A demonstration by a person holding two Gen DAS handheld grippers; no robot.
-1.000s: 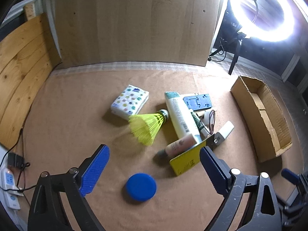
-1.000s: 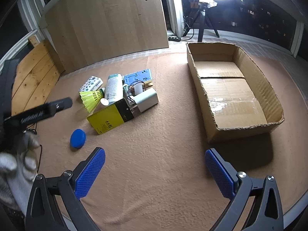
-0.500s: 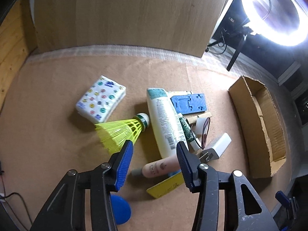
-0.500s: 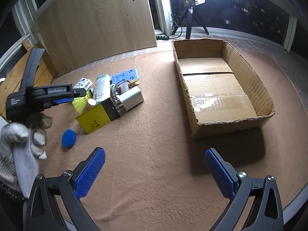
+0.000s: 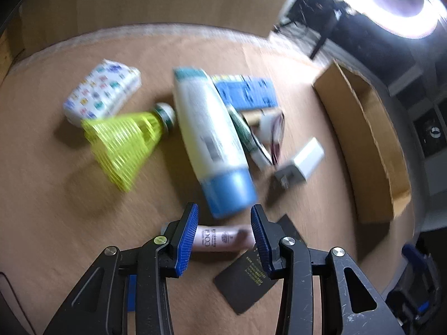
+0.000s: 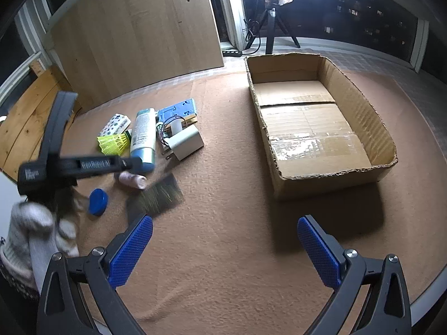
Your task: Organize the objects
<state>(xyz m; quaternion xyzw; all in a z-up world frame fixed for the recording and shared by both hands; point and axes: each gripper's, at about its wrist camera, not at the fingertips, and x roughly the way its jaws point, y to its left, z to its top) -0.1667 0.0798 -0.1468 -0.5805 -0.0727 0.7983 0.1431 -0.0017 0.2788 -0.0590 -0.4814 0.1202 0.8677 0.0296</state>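
My left gripper [image 5: 223,230] straddles a small pink tube [image 5: 220,238] lying on the brown mat; the blue pads touch its two ends, so it looks shut on it. The tube also shows in the right wrist view [image 6: 132,180], under the left gripper [image 6: 131,164]. Beyond it lie a white bottle with a blue cap [image 5: 212,145], a yellow shuttlecock [image 5: 125,139], a patterned tissue pack [image 5: 102,95], a blue card [image 5: 245,92], a white charger [image 5: 303,164] and a black-and-yellow card [image 5: 257,273]. My right gripper [image 6: 225,248] is open and empty above bare mat.
An empty cardboard box [image 6: 315,122] stands to the right of the pile. A blue round lid [image 6: 97,201] lies near the gloved left hand. A wood panel [image 6: 134,33] stands at the back, a ring light on a tripod [image 6: 275,14] behind the box.
My left gripper has moved down and forward over the pile and narrowed around the pink tube. The black-and-yellow card has shifted and appears blurred. My right gripper has barely moved.
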